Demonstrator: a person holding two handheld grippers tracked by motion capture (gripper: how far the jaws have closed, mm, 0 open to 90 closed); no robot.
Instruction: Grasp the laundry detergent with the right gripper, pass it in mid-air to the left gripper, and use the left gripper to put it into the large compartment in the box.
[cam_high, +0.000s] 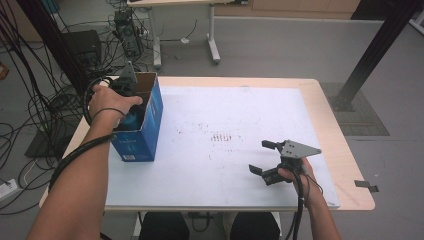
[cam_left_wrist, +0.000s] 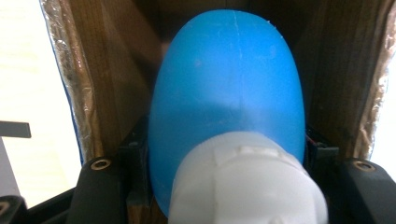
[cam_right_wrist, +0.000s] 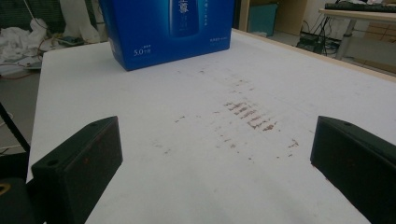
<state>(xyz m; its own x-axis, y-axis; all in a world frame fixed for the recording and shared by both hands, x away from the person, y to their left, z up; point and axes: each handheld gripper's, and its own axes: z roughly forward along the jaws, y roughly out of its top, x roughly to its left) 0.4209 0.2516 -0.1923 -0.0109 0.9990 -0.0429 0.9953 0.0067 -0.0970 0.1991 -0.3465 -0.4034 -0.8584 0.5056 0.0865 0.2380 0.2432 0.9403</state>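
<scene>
Bottle (cam_left_wrist: 229, 93), blue with a white cap (cam_left_wrist: 247, 182), sits inside the open blue box (cam_high: 145, 132) at the left edge of the surface (cam_high: 225, 115), pinched at its sides by the left tongs (cam_high: 131, 102), which reach down into the box. Brown cardboard walls close in on both sides of the bottle. Right tongs (cam_high: 264, 157) rest low at the near right of the surface, jaws spread with nothing between them, well apart from the box. Reddish-brown marks (cam_right_wrist: 250, 116) stain the surface between box and right tongs.
</scene>
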